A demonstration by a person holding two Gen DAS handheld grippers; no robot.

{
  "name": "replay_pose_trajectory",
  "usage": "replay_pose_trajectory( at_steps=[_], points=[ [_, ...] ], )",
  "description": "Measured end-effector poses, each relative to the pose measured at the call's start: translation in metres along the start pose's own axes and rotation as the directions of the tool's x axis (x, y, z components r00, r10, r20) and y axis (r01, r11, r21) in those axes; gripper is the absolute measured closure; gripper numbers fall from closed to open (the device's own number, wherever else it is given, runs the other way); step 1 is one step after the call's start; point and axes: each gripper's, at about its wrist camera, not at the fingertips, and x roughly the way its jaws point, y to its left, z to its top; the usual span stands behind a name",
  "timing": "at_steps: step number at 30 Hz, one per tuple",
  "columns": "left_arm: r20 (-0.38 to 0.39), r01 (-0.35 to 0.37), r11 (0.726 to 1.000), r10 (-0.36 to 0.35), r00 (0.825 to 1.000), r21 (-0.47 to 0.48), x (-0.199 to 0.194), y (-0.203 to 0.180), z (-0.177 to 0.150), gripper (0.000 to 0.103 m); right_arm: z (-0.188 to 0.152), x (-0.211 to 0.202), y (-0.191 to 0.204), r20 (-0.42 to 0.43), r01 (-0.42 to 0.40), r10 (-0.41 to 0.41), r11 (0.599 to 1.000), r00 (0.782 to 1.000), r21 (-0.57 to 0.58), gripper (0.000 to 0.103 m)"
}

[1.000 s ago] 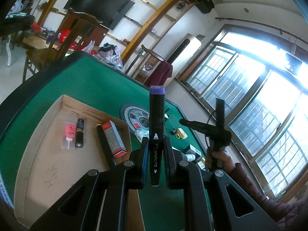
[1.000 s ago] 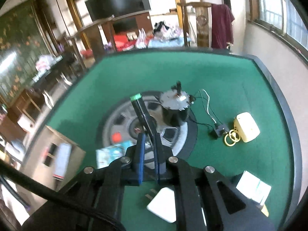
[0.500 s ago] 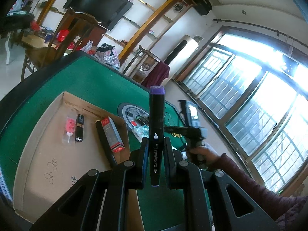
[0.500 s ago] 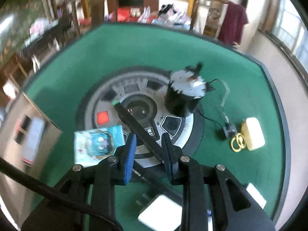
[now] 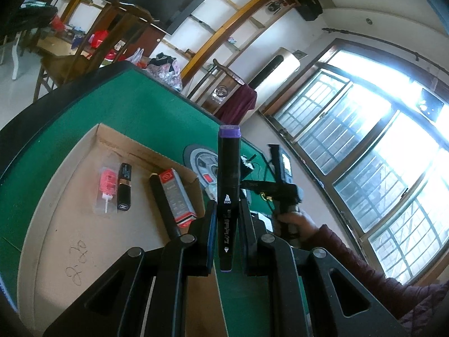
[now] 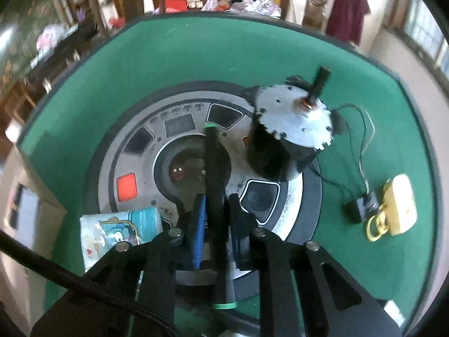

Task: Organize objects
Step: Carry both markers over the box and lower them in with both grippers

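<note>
My left gripper (image 5: 228,216) is shut on a black marker with a purple cap (image 5: 228,174), held upright above the right edge of a shallow cardboard box (image 5: 50,238). The box holds a black lipstick (image 5: 125,186), a pink packet (image 5: 108,188), a red-and-grey carton (image 5: 176,196) and a black pen (image 5: 164,205). My right gripper (image 6: 217,202) is shut on a black marker with green ends (image 6: 214,168), held over the round grey centre panel (image 6: 179,151) of the green table (image 6: 168,64). The right gripper also shows in the left wrist view (image 5: 280,185).
A black motor with a silver top (image 6: 286,137) stands on the panel's right side, with wires leading to a small plug (image 6: 362,206) and a yellow tag with rings (image 6: 398,205). A blue cartoon packet (image 6: 120,233) lies at the panel's left. Chairs and shelves stand beyond the table.
My right gripper has moved forward and lower over the centre panel, and the green marker now sits straight between its fingers. My left gripper holds the purple marker much as before.
</note>
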Motion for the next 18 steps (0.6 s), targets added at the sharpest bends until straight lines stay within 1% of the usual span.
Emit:
replay_pose_trajectory(
  at_steps=[4, 9, 12, 14, 16, 18],
  points=[
    [0.003, -0.006, 1.0, 0.006, 1.0, -0.008, -0.003, 0.002, -0.003, 0.091, -0.012, -0.017, -0.006, 0.046, -0.041, 0.038, 0.998, 0.998, 0.054, 0.091],
    [0.029, -0.003, 1.0, 0.003, 1.0, 0.008, -0.018, -0.003, -0.006, 0.091, -0.024, -0.057, -0.003, 0.122, -0.136, 0.123, 0.985, 0.985, 0.102, 0.091],
    [0.051, -0.003, 1.0, 0.002, 0.999, 0.018, -0.029, -0.005, -0.005, 0.091, -0.034, -0.081, 0.012, 0.159, -0.202, 0.184, 0.974, 0.97, 0.104, 0.091],
    [0.068, -0.009, 1.0, 0.008, 0.998, 0.021, -0.039, -0.005, -0.006, 0.091, -0.037, -0.089, 0.031, 0.171, -0.244, 0.226, 0.966, 0.959, 0.089, 0.091],
    [0.076, -0.028, 0.999, 0.026, 0.997, 0.019, -0.049, -0.002, -0.005, 0.091, -0.041, -0.098, 0.049, 0.175, -0.278, 0.263, 0.958, 0.949, 0.066, 0.091],
    [0.071, -0.058, 0.998, 0.056, 0.996, 0.023, -0.053, 0.0, -0.004, 0.091, -0.044, -0.102, 0.068, 0.167, -0.33, 0.317, 0.943, 0.934, 0.053, 0.091]
  ],
)
